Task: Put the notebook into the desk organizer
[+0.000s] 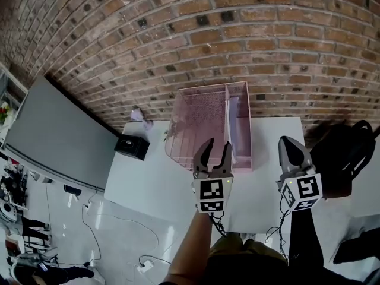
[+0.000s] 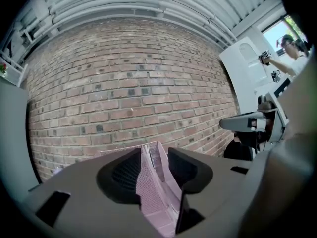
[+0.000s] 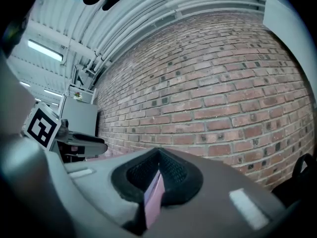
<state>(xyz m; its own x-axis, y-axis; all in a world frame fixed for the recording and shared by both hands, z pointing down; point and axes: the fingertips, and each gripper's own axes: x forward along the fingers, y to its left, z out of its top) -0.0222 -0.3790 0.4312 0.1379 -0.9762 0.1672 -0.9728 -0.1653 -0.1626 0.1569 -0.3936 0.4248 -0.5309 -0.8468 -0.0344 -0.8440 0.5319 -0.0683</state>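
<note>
A pink mesh desk organizer stands on the white table against the brick wall. A pale notebook stands upright in its narrow right compartment, and its page edges show in the left gripper view. My left gripper hovers open just in front of the organizer, nothing pressed between its fingers. The organizer's divider lines up with the gap. My right gripper is off to the right of the organizer with its jaws together; a thin pink strip shows in the slit, and I cannot tell what it is.
A small black box and a crumpled lavender scrap lie at the table's left back. A black bag sits at the right edge. A grey panel leans at the left, with cables on the floor below.
</note>
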